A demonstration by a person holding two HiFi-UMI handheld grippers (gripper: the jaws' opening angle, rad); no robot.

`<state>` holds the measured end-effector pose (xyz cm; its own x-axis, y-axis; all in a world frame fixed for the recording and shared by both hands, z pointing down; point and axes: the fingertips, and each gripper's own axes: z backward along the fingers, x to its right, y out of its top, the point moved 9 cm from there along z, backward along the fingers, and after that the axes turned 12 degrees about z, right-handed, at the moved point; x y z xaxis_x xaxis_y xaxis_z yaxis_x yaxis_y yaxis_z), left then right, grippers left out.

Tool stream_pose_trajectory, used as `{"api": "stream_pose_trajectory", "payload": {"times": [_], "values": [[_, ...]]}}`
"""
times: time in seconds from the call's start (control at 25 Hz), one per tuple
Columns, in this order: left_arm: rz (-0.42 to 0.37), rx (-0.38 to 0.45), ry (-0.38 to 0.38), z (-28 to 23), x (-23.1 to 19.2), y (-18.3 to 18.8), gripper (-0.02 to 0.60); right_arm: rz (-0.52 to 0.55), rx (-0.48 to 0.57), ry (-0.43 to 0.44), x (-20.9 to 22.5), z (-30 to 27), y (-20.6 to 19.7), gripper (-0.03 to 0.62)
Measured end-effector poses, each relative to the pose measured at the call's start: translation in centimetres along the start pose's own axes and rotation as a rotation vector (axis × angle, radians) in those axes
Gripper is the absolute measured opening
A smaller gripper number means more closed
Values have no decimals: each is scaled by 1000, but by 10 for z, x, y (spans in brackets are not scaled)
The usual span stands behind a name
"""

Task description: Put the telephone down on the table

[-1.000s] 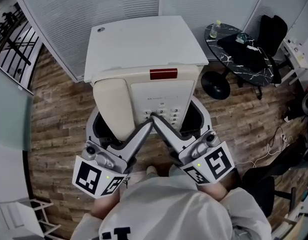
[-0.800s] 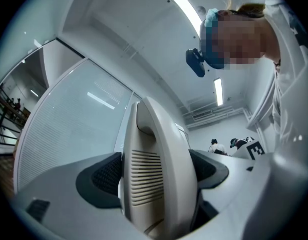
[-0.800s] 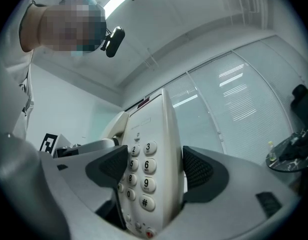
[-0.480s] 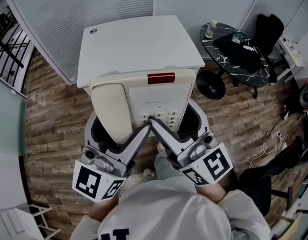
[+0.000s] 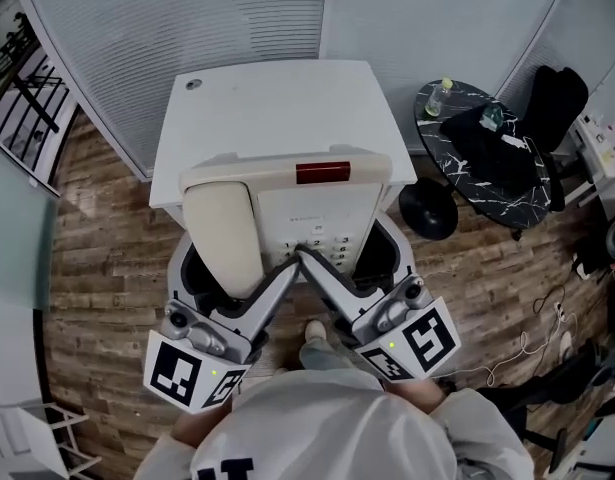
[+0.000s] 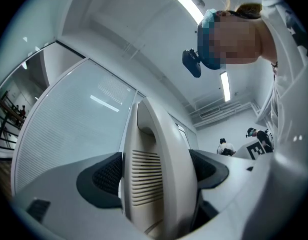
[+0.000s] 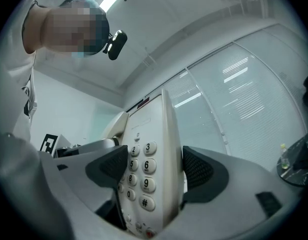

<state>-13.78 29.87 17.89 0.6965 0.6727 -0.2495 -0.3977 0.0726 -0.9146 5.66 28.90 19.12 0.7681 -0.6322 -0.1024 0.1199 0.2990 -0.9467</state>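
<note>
A cream telephone (image 5: 307, 203) with a red strip and keypad hangs in the air, its handset (image 5: 222, 233) lying on its left side. Its top edge overlaps the near edge of the white table (image 5: 277, 108). My left gripper (image 5: 287, 268) is shut on the phone's near edge from the lower left, and my right gripper (image 5: 312, 266) is shut on it from the lower right. In the left gripper view the ribbed underside of the telephone (image 6: 154, 179) sits between the black pads (image 6: 101, 176). In the right gripper view the telephone (image 7: 148, 169) shows its keypad between the pads (image 7: 199, 169).
A slatted glass wall stands behind the table. To the right, a round black marble table (image 5: 487, 158) carries a bottle (image 5: 445, 90), with a black chair (image 5: 552, 108) beside it. Cables (image 5: 547, 318) lie on the wood floor at the right. A railing (image 5: 22, 78) is at the far left.
The phone has been carried a little forward, so the table sits nearer and its front edge lies further under the phone's top. Both grippers keep the same hold.
</note>
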Motion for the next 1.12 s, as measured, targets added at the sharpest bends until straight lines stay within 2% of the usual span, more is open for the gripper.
{"api": "stream_pose_trajectory", "payload": {"times": [0.2,0.4,0.72,0.92,1.12], "values": [[3,40,31,-46,-6,-12,403,16,9,50,52,-18,-4,341],[-5,54,56,-67,-11,-23,404,16,14,76,78,-27,-13,342],[10,48,54,-66,-17,-31,404,19,2,61,75,-26,-22,341],[0,40,46,-96,-12,-34,405,12,9,51,105,-25,-19,341],[-11,57,65,-74,-12,-27,404,18,22,75,85,-27,-17,341]]}}
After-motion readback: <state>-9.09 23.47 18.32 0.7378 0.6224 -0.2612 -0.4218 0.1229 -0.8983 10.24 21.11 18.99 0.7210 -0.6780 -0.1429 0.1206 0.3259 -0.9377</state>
